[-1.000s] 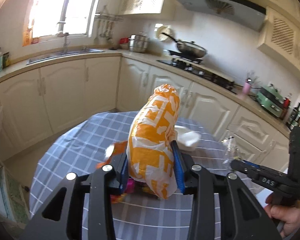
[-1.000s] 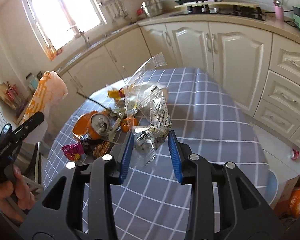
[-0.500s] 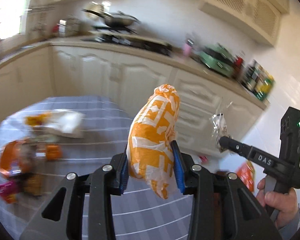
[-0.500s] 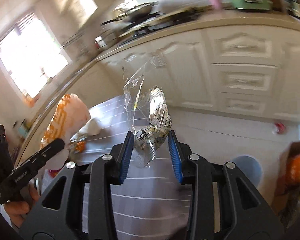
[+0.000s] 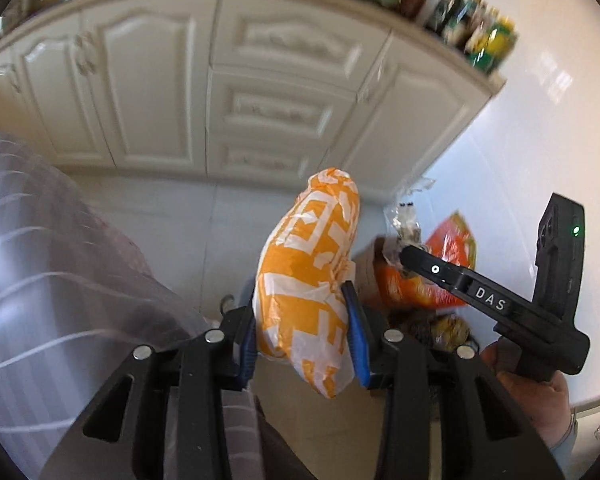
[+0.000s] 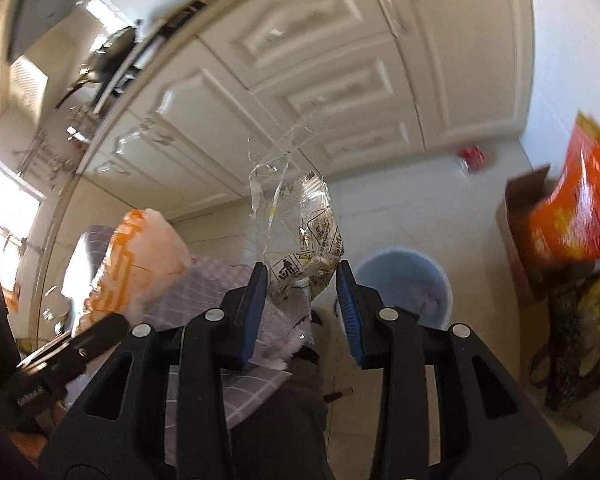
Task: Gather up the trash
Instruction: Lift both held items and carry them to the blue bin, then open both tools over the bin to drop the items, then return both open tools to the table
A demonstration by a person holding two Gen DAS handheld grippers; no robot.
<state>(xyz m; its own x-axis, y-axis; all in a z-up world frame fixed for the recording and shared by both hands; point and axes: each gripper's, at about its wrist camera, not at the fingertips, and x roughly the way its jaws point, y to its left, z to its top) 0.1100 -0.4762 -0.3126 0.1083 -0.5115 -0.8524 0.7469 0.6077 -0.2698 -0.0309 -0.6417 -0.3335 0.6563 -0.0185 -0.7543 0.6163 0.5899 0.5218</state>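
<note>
My left gripper [image 5: 305, 326] is shut on an orange and white plastic bag [image 5: 312, 264], held upright in the air over the floor. The bag also shows at the left of the right wrist view [image 6: 140, 256]. My right gripper [image 6: 302, 296] is shut on a clear crumpled plastic wrapper [image 6: 300, 236] with black print. It holds the wrapper above the floor, just left of a light blue bin [image 6: 410, 288]. In the left wrist view the right gripper's tip [image 5: 410, 254] holds the wrapper [image 5: 406, 220] over a cardboard box.
A cardboard box [image 6: 516, 216] holding an orange-red packet [image 6: 572, 200] stands on the floor at right, also in the left wrist view [image 5: 370, 268]. The checked tablecloth edge [image 5: 40, 280] hangs at left. White cabinets [image 5: 260, 92] stand ahead. A small red object [image 6: 474, 158] lies by the cabinet base.
Both grippers have swung right and downward, away from the table, toward the floor by the cabinets. The bin and the box have come into view. Each grip is unchanged.
</note>
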